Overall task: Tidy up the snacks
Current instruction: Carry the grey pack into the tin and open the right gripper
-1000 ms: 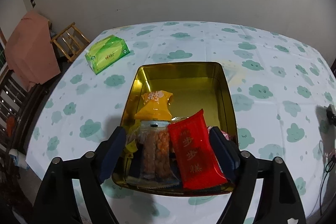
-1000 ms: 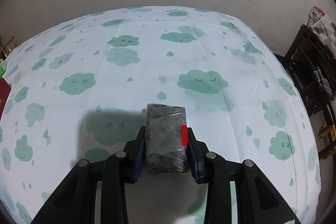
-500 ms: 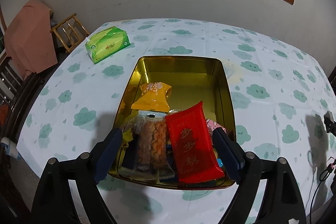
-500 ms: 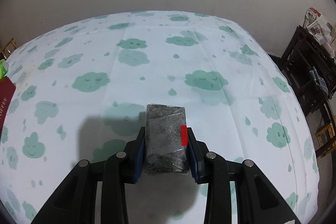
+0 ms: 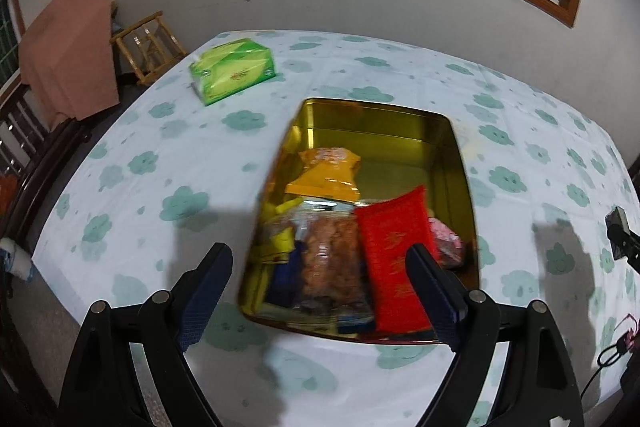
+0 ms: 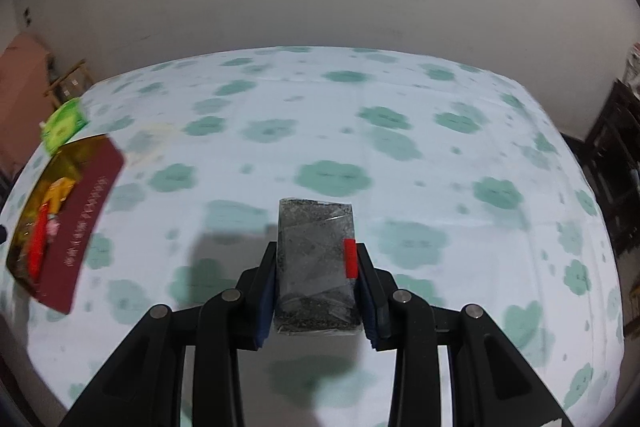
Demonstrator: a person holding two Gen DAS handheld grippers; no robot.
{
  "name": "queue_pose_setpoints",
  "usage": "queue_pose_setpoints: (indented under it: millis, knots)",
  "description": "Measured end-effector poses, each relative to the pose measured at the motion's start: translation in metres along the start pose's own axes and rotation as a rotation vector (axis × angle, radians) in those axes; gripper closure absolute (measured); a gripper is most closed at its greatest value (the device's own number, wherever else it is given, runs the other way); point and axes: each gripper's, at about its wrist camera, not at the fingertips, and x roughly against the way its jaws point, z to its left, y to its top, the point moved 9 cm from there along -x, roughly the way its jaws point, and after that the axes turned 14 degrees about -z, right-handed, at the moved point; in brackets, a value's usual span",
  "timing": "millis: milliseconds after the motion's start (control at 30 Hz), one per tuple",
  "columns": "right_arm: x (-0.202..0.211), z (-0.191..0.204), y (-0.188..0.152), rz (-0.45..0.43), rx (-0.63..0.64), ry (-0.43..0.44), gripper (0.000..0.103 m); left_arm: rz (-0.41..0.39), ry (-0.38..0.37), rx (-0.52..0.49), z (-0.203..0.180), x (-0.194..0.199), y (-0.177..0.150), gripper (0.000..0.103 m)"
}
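A gold tin [image 5: 384,119] sits on the cloud-print tablecloth and holds several snack packs: a red packet [image 5: 394,259], a clear pack of orange crackers [image 5: 332,259] and a yellow pack [image 5: 326,173]. My left gripper [image 5: 320,287] is open and empty, raised above the tin's near end. My right gripper [image 6: 316,283] is shut on a clear-wrapped dark grey snack block [image 6: 316,259] with a red tab, held above the table. The tin [image 6: 60,163] shows at the far left of the right wrist view, with a dark red packet [image 6: 80,223] leaning on its side.
A green tissue pack [image 5: 232,69] lies on the table's far left. A wooden stool [image 5: 146,45] and a pink-draped chair [image 5: 68,51] stand beyond the table's left edge. Dark shelving [image 6: 616,179] stands to the right. A black device with cable [image 5: 620,239] sits at the right edge.
My right gripper has swung left with the snack block, bringing the tin into its view. My left gripper has pulled back and left, still open above the tin.
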Motion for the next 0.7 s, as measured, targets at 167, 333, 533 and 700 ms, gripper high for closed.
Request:
queue_pose_setpoints:
  millis: [167,333,533,700]
  knots:
    - [0.004,0.053,0.007,-0.012,0.023,0.087,0.068,0.007,0.027,0.026,0.021,0.0,-0.003,0.016]
    - [0.007,0.11,0.012,-0.024,0.041,0.175,0.068,0.015,0.039,0.055,0.038,0.001,-0.008,0.016]
    - [0.006,0.173,0.01,-0.015,0.085,0.259,0.068,0.026,0.054,0.07,0.054,0.0,-0.014,0.016]
    - [0.006,0.219,0.005,-0.002,0.127,0.322,0.068,0.028,0.069,0.092,0.07,0.0,-0.018,0.016]
